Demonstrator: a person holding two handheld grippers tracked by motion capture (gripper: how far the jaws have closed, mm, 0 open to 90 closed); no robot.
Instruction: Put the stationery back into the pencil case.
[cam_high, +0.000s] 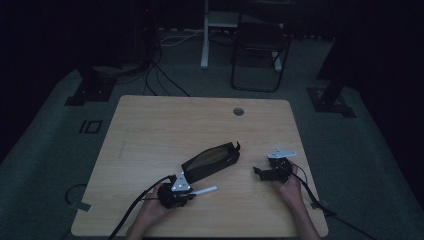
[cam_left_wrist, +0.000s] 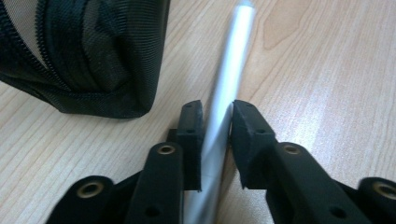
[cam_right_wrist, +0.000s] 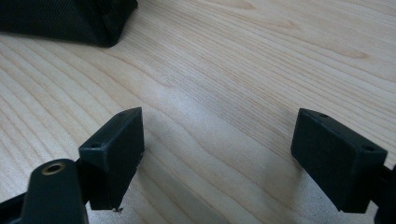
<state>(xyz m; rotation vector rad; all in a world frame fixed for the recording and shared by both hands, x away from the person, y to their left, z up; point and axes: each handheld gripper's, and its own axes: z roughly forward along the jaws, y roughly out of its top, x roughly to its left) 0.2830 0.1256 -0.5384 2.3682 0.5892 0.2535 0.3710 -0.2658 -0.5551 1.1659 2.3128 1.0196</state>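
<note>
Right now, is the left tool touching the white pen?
Touching. In the left gripper view the left tool has both black jaws pressed against the sides of the white pen, which lies on the table beside the black pouch.

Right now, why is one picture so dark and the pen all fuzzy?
The high view is dim, the room behind nearly black, though the table reads. In the left gripper view, bright and close, the silver pen blurs toward its far tip. The right gripper view is well lit, soft shadows under its jaws.

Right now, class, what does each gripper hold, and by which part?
The left gripper is shut on the white pen, gripping its barrel near one end. The right gripper is open and holds nothing.
</note>
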